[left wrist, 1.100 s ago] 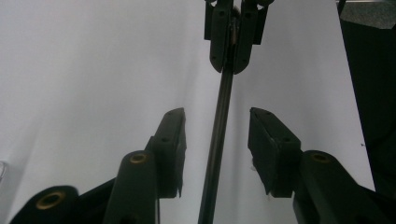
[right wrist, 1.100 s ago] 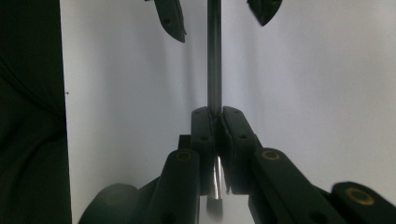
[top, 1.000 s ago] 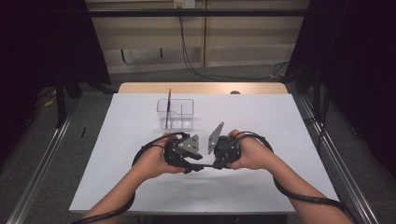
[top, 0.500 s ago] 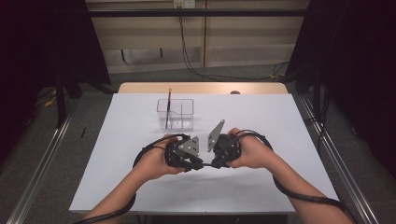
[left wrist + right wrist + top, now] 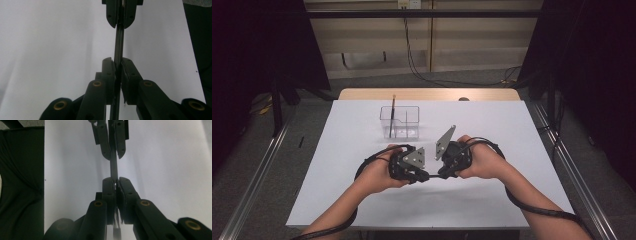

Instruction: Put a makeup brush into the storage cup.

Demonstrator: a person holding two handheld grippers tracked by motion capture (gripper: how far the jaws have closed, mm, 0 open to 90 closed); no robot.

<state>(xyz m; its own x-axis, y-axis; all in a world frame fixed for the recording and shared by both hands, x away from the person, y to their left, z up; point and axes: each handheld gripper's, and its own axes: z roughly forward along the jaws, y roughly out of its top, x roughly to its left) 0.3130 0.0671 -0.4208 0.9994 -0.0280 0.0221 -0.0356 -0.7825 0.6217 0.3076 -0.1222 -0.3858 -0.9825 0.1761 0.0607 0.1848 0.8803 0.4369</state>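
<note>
Black and thin, a smooth dark rod [image 5: 119,42] stretches between the two grippers just above the flat white bench [image 5: 362,200]; the left gripper [image 5: 118,65] has its jaws closed tight on one end and the right gripper [image 5: 115,185] has its jaws closed tight on the other end. Both hands hold the grippers tip to tip near the front of the bench. Farther back stands a clear see-through plastic box [image 5: 404,122] with little walls inside, and a thin brown stick [image 5: 392,115] stands up in its left part.
</note>
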